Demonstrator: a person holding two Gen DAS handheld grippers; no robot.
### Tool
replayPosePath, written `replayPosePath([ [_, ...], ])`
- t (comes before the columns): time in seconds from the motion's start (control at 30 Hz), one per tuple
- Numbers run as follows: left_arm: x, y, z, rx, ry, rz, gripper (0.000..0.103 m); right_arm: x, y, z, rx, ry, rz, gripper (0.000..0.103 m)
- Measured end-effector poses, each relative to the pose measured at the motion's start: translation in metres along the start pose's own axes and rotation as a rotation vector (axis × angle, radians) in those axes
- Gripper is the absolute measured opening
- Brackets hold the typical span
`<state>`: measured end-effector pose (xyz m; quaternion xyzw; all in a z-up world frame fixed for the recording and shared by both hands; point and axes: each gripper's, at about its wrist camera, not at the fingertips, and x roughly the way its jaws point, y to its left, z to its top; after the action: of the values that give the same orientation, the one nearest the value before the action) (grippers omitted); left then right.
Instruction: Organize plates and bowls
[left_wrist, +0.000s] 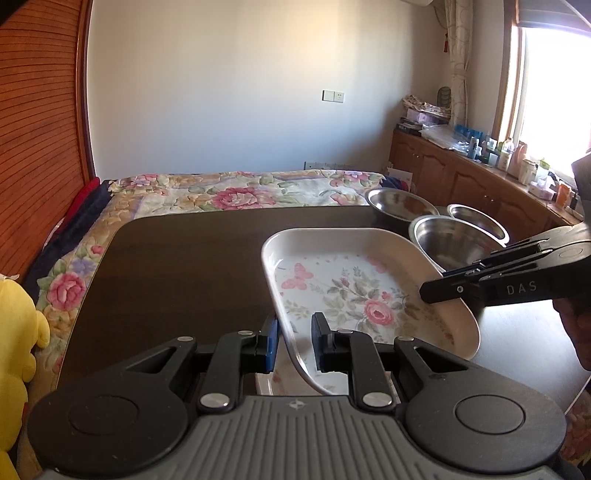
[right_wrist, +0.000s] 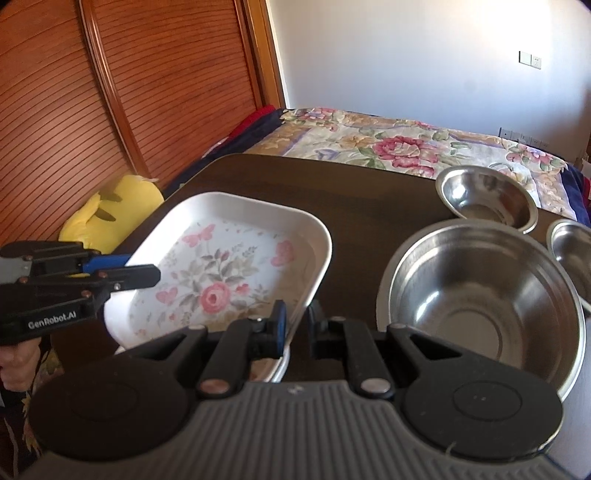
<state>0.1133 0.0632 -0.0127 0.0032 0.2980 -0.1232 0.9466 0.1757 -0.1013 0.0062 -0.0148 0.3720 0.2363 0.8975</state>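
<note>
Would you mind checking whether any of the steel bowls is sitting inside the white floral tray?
No, the white floral tray holds nothing, and all three steel bowls stand on the dark table beside it.

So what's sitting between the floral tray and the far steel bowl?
Only bare dark table lies between the floral tray and the far steel bowl, as the right wrist view shows; the big steel bowl sits nearer, off that line.

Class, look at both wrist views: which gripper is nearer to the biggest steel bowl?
Right. The right gripper grips the floral tray's edge just beside the biggest steel bowl; the left gripper holds the tray's opposite side.
</note>
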Motion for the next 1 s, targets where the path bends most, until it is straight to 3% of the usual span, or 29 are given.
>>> replayPosePath([
  [0.47,-0.023,-0.010,-0.028,0.002,-0.016,0.025,0.021,-0.014,0.007,-0.042,0.025,-0.092,0.033,0.014],
  [1.0,-0.014,-0.005,-0.050,-0.030,0.019,0.026,0.020,-0.010,0.009,-0.068,0.096,-0.181,0.044,0.014],
])
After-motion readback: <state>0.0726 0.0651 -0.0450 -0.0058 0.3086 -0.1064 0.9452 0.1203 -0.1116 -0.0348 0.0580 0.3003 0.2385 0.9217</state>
